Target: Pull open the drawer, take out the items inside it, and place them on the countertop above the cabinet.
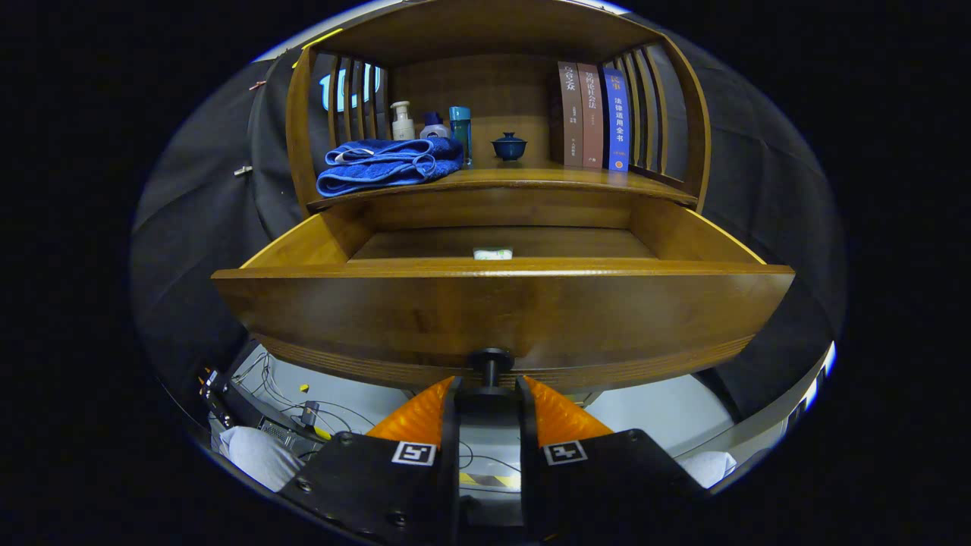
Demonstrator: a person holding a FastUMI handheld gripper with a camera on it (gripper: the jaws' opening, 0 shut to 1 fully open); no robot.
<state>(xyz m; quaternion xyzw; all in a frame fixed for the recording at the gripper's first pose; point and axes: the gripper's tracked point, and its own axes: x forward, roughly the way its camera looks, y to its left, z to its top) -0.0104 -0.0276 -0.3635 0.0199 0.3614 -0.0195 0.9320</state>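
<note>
Tool: the tool (489, 390) sits low in front of the drawer, its two fingers set a little apart with the knob (491, 362) just ahead of their tips; whether the tips press on the knob's stem I cannot tell.
Drawer: the drawer (501, 311) stands pulled well out of the cabinet, its wide wooden front facing the tool.
Inside the drawer: a small pale item (493, 253) lies on the drawer floor just behind the front panel, near the middle; too little of it shows to say what it is.
Desk: the desk (531, 178) above the drawer carries a folded blue towel (387, 163) at one side, with three bottles (432, 125) behind it.
Middle of the desk: a small dark blue lidded cup (509, 145).
Other side: three books (595, 115) standing upright against the slatted side wall.
</note>
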